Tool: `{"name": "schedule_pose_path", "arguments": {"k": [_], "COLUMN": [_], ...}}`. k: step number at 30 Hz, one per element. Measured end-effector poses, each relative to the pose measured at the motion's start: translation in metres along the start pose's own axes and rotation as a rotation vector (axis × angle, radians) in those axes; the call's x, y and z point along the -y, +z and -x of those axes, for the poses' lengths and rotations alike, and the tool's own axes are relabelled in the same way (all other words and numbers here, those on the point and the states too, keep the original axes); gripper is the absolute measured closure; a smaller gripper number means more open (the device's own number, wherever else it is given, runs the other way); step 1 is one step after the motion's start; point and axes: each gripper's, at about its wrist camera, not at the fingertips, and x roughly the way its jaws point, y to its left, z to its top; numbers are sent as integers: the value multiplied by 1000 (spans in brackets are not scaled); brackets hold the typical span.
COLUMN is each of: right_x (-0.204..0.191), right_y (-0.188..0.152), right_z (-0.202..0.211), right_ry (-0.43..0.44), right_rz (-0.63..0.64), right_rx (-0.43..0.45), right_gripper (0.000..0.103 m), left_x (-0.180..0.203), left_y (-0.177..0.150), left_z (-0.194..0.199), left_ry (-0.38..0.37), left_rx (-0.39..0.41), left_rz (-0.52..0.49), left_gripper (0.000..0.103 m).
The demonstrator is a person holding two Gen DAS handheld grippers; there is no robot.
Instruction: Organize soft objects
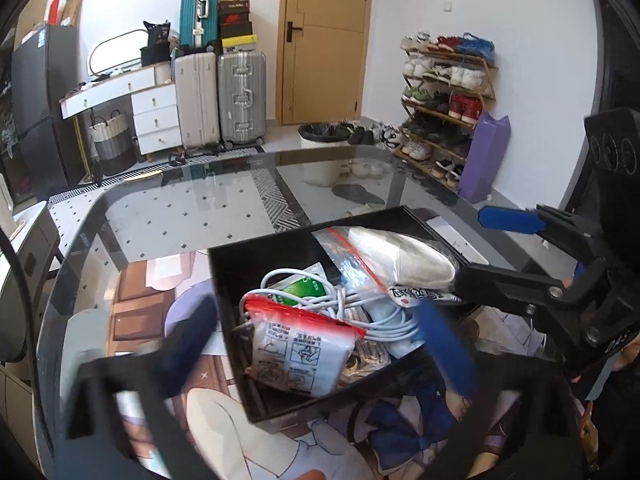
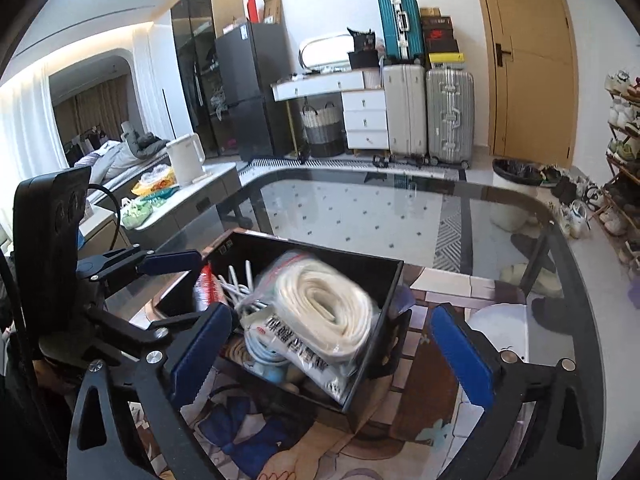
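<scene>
A black open box point(image 1: 260, 245) point(image 2: 320, 250) stands on the glass table point(image 1: 180, 216). In it lie a red-sealed zip bag of white printed packets point(image 1: 304, 354), a coiled white cable point(image 1: 352, 304), a green packet point(image 1: 304, 289) and a zip bag holding a white roll point(image 1: 404, 258) point(image 2: 320, 304). My left gripper point(image 1: 316, 340) point(image 2: 180, 292) is open, its blue fingers apart on either side of the red-sealed bag and touching nothing. At the box's right end, my right gripper point(image 2: 330, 354) point(image 1: 480, 248) is open; the roll bag lies beyond its fingers, free of both pads.
The glass table's rounded far edge point(image 2: 400, 178) runs behind the box. On the floor beyond are a white bin point(image 1: 320, 152), a shoe rack point(image 1: 444, 96), a purple bag point(image 1: 486, 156) and suitcases point(image 1: 240, 96). A white kettle point(image 2: 185, 159) stands on a side counter at left.
</scene>
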Motion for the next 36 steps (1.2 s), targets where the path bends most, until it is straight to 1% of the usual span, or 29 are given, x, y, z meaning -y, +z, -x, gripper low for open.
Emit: {"name": "schedule_pose_path", "arguments": {"k": [1, 2, 7, 10, 12, 16, 21, 24, 28, 32, 36], "right_x": [-1, -2, -9, -14, -18, -23, -31, -30, -32, -31, -34], "right_y": [-1, -3, -11, -16, -17, -23, -27, -31, -36, -39, -42], "right_z": [4, 7, 21, 28, 31, 39, 40, 38, 40, 42, 43], "right_ry": [0, -7, -5, -28, -40, -41, -30, -17, -26, -7, 3], "right_rz": [-1, 0, 6, 19, 31, 41, 67, 49, 60, 55, 75], "right_rx": [10, 21, 64, 86, 99, 141, 153, 154, 169, 195, 197], "right_gripper": [1, 1, 1, 1, 1, 1, 1, 1, 1, 1, 1], "left_x": [-2, -3, -19, -25, -26, -23, -21, -22, -21, -20, -24], "left_y": [-2, -4, -17, -26, -32, -38, -40, -41, -43, -45, -46], "left_z": [4, 6, 16, 20, 22, 25, 28, 28, 26, 28, 31], "left_ry": [25, 32, 41, 86, 102, 98, 124, 117, 141, 148, 149], "left_rx": [17, 24, 47, 65, 77, 95, 126, 139, 151, 170, 195], "left_rz": [5, 11, 79, 100, 111, 109, 110, 127, 125, 117, 142], "left_gripper": [0, 0, 0, 0, 0, 0, 0, 0, 0, 0, 0]}}
